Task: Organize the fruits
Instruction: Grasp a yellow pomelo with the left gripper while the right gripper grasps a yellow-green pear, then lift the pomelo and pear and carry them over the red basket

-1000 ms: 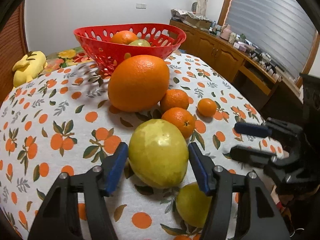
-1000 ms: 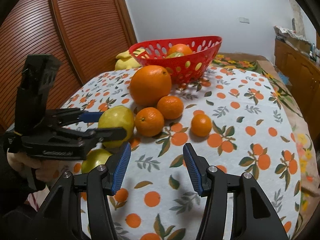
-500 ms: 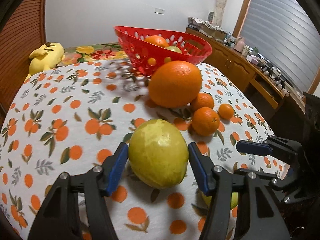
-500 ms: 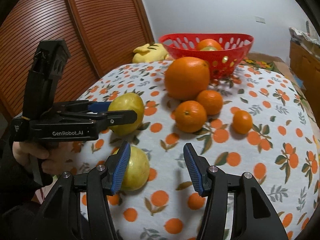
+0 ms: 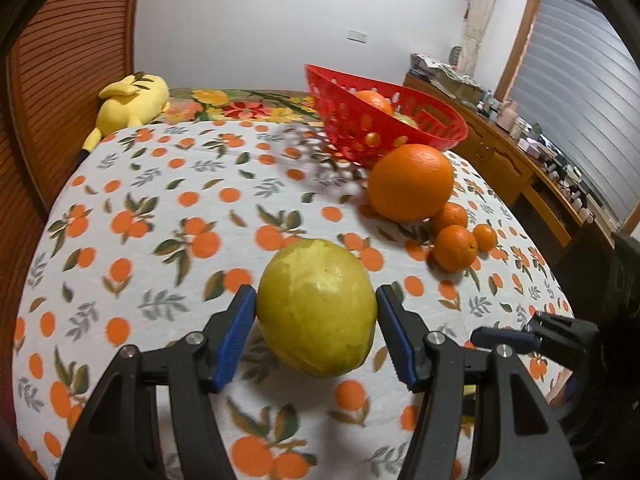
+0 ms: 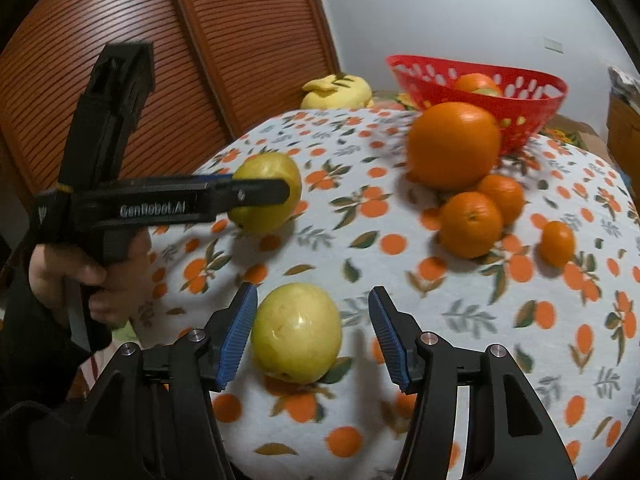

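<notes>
Left gripper (image 5: 316,332) still clamps yellow fruit (image 5: 316,308); right gripper (image 6: 312,332) fingers apart, now straddling second yellow fruit (image 6: 297,332).

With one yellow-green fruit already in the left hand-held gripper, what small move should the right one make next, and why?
Probably shut the right hand-held gripper on the second yellow-green fruit. That fruit sits on the tablecloth between the open jaws, near the left-side pad, with a clear gap at the other. The left hand-held gripper already grips its own fruit, and the red basket awaits both.
</notes>
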